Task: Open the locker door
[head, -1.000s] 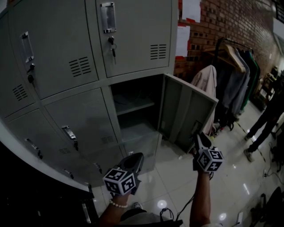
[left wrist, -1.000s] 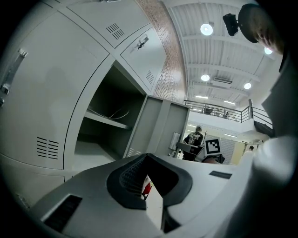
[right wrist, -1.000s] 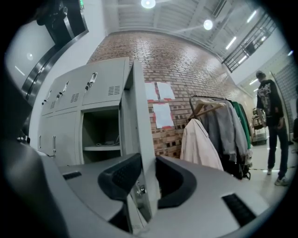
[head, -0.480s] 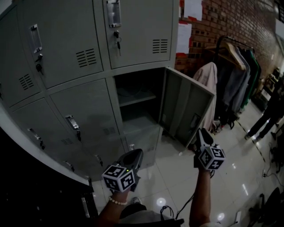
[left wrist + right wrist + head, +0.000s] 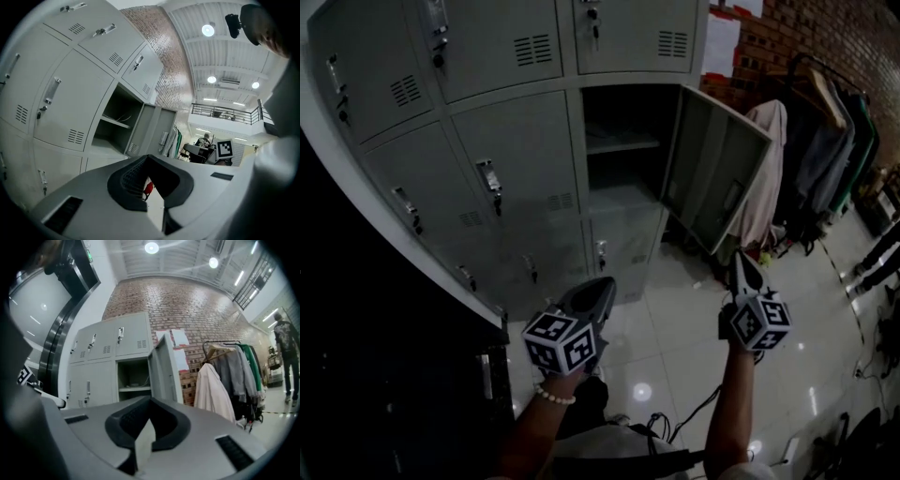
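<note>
Beyond the shut, empty left gripper [image 5: 605, 285] and the right gripper [image 5: 738, 260], closing empty, the locker door [image 5: 717, 161] is standing upright, swung open, its free edge pointing toward the right fingers.

A locker area at the edge of a large industrial-style hall. A bank of grey steel lockers [image 5: 516, 141] with key locks and vent slots stands on the left, one door [image 5: 717, 169] open. At far right, a clothes rack [image 5: 825, 141] of jackets stands by a brick wall [image 5: 187, 310] bearing paper notices [image 5: 179, 337]. The tiled floor [image 5: 675, 328] is glossy, and overhead are a railed mezzanine [image 5: 225, 110] and round ceiling lamps [image 5: 208, 30].
</note>
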{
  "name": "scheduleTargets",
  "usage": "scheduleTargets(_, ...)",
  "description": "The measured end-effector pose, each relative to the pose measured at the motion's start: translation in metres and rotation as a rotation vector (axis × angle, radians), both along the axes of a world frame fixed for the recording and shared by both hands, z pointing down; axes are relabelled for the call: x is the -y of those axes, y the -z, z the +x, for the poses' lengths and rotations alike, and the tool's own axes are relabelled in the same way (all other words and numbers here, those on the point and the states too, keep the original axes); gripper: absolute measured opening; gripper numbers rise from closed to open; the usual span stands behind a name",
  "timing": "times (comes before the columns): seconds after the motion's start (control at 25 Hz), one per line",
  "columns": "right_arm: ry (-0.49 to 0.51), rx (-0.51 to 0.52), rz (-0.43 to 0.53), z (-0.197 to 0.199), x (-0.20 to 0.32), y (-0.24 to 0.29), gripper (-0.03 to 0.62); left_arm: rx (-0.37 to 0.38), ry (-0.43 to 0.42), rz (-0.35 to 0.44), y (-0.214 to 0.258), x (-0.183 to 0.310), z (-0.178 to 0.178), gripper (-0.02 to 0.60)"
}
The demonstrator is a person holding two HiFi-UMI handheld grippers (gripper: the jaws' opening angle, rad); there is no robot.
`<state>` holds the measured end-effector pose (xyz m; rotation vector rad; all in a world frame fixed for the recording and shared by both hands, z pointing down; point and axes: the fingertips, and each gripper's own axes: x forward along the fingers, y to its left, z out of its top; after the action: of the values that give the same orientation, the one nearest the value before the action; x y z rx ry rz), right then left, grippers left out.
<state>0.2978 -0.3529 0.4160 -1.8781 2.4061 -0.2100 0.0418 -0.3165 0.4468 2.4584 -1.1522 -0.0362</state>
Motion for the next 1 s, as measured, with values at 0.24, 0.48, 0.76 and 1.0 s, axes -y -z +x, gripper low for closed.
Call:
scheduleTargets(0.24,0.176,0.042,-0.020,-0.079,-0.045,-0.009,0.000,0.024,0.068,0.001,0.001,-0.047,-0.028,-0.008)
scheduleTargets(0.48,0.322,0.023,-0.038,-0.171,-0.096,-0.017,0.003,0.025,0.131,0.005,0.000,-0.091,-0.075,-0.008)
scheduleTargets(0.76,0.361,0.020,-0.059,-0.252,-0.156,-0.017,0.003,0.002,0.144,0.004,-0.003,-0.145,-0.136,-0.008)
scheduleTargets(1.0,0.365,-0.027,-0.077,-0.310,-0.218,-0.021,0.003,-0.047,0.097,-0.011,-0.008,-0.195,-0.174,-0.008)
